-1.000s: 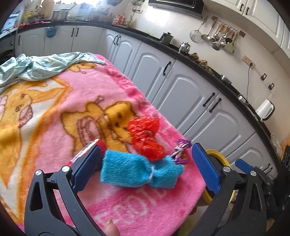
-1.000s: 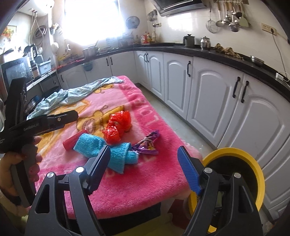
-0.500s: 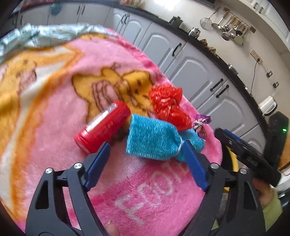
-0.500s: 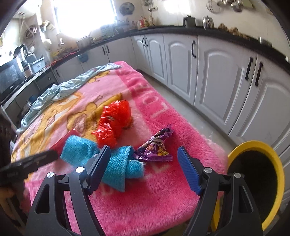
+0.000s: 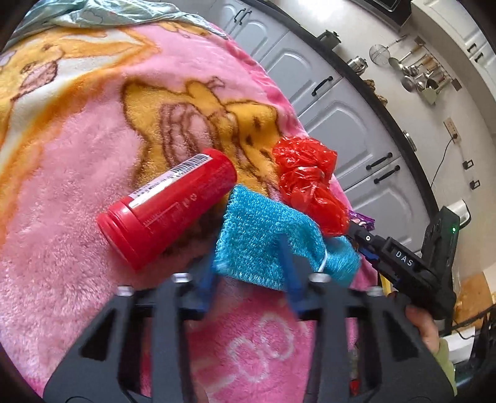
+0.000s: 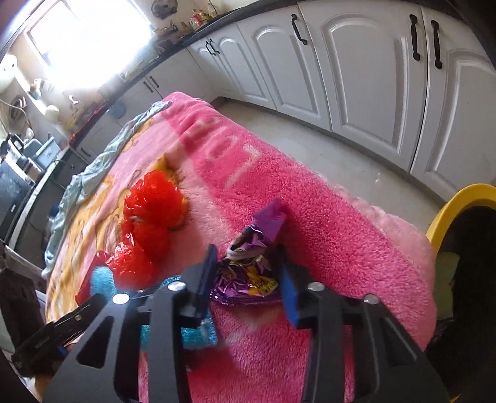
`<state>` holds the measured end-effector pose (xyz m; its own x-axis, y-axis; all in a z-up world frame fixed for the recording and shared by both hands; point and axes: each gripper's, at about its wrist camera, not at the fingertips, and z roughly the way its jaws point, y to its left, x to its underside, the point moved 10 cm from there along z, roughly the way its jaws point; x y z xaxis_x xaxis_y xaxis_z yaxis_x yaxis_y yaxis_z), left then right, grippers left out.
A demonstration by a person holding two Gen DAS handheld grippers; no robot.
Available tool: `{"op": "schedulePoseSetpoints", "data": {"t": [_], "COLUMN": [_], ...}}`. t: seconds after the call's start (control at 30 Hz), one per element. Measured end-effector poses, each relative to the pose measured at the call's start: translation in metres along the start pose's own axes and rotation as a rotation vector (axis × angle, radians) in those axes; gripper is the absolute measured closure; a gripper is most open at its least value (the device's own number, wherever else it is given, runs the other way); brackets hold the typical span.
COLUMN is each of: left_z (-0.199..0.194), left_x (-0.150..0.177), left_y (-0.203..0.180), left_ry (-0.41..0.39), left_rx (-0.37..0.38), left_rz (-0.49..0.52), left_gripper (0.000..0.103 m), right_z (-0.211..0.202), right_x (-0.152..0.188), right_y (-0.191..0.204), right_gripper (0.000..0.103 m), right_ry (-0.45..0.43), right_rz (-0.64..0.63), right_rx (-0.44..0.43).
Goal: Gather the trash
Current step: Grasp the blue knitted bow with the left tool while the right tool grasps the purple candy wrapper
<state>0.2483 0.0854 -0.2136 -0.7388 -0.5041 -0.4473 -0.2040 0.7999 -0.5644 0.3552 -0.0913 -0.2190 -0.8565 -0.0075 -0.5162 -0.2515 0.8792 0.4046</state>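
Note:
On the pink blanket (image 5: 62,248) lie a red can (image 5: 167,210), a crumpled red plastic bag (image 5: 310,183), a blue knitted cloth (image 5: 263,229) and a purple snack wrapper (image 6: 248,272). My left gripper (image 5: 249,252) is closing, and its blue pads pinch the near part of the blue cloth. The red can lies just to the left of it, apart from the fingers. My right gripper (image 6: 246,251) is closing too, with the purple wrapper squeezed between its pads. The red bag (image 6: 148,229) sits to the upper left of the wrapper.
A yellow-rimmed bin (image 6: 458,198) stands on the floor past the blanket's right corner. White cabinets (image 6: 372,77) run along the far side of a strip of floor. A pale green cloth (image 5: 93,12) lies at the blanket's far end. A hand (image 5: 424,325) holds the right gripper's handle.
Both grippers came down onto the blanket and their jaws narrowed. The left took hold of the blue cloth, the right closed around the purple wrapper.

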Motion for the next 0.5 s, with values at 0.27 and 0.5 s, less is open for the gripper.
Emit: {"op": "schedulePoseSetpoints", "data": {"t": [0.27,0.5], "left_z": [-0.017,-0.04], "left_x": [0.006,0.009], "left_y": [-0.011,-0.056], "left_ry": [0.009,-0.016], "left_rx": [0.034,0.104], "left_rz": [0.069,0.163], "left_gripper": [0.099,0.1], "right_z": [-0.022,-0.063], "right_x": [0.009,0.013], "right_y": [0.0,0.0], "right_gripper": [0.076,0.076], "right_ry": [-0.014,-0.075], "right_rz": [-0.024,-0.079], "right_rx": [-0.014,-0.004]}}
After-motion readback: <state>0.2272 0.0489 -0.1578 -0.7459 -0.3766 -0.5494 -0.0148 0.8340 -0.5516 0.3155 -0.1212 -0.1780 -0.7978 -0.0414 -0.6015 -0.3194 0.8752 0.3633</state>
